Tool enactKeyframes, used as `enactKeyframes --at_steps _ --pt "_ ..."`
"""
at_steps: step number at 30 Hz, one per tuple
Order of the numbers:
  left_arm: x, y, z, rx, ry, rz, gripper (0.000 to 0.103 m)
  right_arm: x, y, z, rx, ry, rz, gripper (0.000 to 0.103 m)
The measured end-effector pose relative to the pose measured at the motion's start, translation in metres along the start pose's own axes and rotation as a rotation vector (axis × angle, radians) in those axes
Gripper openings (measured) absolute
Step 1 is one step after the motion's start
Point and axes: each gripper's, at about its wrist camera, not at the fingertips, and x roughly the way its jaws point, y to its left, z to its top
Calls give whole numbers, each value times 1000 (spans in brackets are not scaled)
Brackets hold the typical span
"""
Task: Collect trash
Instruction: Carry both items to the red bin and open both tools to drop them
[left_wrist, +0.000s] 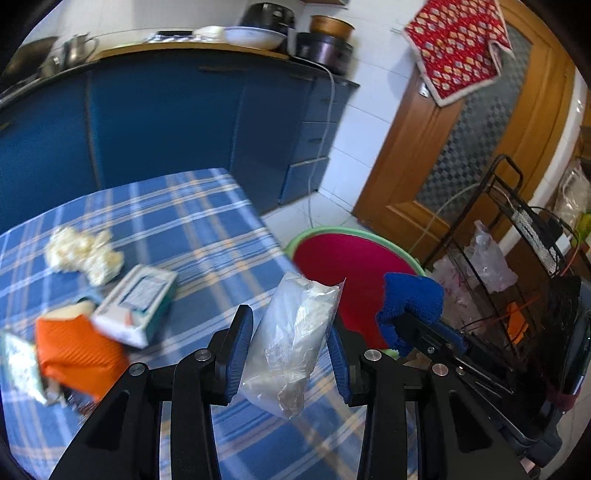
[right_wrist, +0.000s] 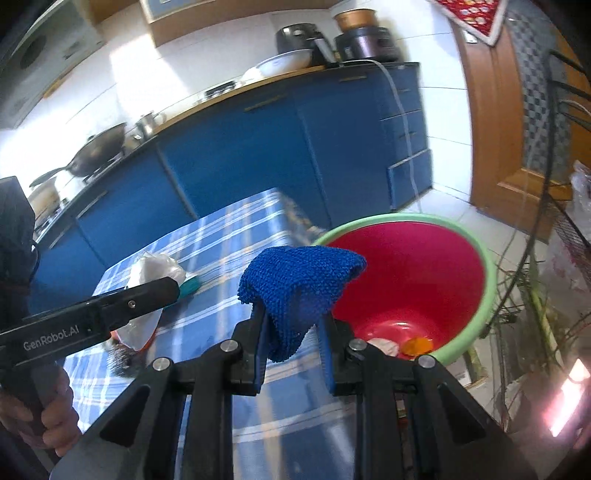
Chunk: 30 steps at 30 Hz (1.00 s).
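Observation:
My left gripper (left_wrist: 290, 332) is shut on a clear plastic bag (left_wrist: 291, 343) and holds it above the right edge of the blue plaid table (left_wrist: 207, 236). To its right, my right gripper (left_wrist: 399, 321) is shut on a blue knitted cloth (right_wrist: 303, 280), which drapes over its fingertips. Beyond the table edge a bin stands on the floor, red inside with a green rim (right_wrist: 484, 295). An orange scrap (right_wrist: 417, 345) and something white lie at its bottom. Crumpled paper (left_wrist: 85, 254), a tissue box (left_wrist: 136, 306), an orange packet (left_wrist: 77, 350) and a foil wrapper (left_wrist: 18, 362) lie on the table.
A black wire rack (left_wrist: 517, 258) with plastic bags stands right of the bin. Blue cabinets (left_wrist: 166, 118) with pots on the counter run behind the table. A white cable (left_wrist: 328, 122) hangs down to the floor. A wooden door (left_wrist: 461, 155) is at the back right.

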Motion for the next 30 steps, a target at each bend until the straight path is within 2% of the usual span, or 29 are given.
enactKeyframes --at_steps 12,20,27,30 --pt "69 -46 26 91 26 -14 41 22 -60 1 71 -9 -138 28" --pt "102 -60 29 115 43 -1 41 37 -83 -3 114 14 -147 34" --pt "107 -61 28 118 41 23 41 44 -91 -6 142 25 -128 42" --pt "105 -56 28 96 41 48 46 43 -89 -6 143 23 -133 48"
